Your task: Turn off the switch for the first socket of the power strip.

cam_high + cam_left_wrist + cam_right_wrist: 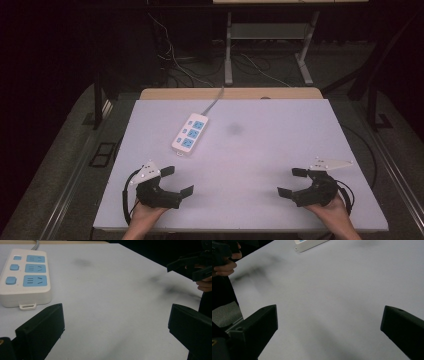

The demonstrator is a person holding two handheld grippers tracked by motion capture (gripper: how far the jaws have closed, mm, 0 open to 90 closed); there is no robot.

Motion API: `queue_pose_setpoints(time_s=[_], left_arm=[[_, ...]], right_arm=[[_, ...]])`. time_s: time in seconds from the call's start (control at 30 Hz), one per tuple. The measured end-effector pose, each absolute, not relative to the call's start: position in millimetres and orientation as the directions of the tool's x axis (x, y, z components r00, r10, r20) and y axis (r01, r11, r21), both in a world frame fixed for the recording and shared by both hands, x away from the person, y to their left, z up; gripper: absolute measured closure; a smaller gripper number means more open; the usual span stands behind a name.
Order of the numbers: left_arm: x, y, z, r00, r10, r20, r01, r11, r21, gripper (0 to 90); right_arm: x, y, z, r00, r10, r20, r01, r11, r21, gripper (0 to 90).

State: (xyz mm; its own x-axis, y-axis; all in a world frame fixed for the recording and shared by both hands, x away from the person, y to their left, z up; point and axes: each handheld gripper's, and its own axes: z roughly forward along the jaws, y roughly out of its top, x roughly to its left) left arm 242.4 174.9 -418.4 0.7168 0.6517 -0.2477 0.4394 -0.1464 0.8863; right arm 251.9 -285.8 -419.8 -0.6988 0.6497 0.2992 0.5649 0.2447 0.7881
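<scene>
While your left gripper (175, 181) and right gripper (291, 182) rest near the table's (280, 150) near edge, jaws spread wide and empty, the power strip (190, 132) lies toward the far edge, well apart, nearer your left gripper.

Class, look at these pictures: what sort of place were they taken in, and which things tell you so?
Probably a lab or recording workspace, not a home: a plain white table bearing a power strip, handheld grippers, left and right, both open, and loose cables on the dark floor behind.
</scene>
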Motion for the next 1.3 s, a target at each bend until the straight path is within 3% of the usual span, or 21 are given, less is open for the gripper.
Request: queue_pose_setpoints(time_s=[0.73, 1.3], left_arm=[[248.9, 169.9, -406.2, 0.739, 0.634, -0.227, 0.464, -0.235, 0.854, 0.0], [266.9, 173.3, -391.4, 0.725, 0.643, -0.247, 0.494, -0.235, 0.837, 0.0]], right_arm=[[251.8, -289.6, -419.9, -0.690, 0.656, 0.307, 0.575, 0.240, 0.782, 0.9], [251.6, -290.0, -420.1, -0.691, 0.656, 0.303, 0.576, 0.246, 0.780, 0.9]])
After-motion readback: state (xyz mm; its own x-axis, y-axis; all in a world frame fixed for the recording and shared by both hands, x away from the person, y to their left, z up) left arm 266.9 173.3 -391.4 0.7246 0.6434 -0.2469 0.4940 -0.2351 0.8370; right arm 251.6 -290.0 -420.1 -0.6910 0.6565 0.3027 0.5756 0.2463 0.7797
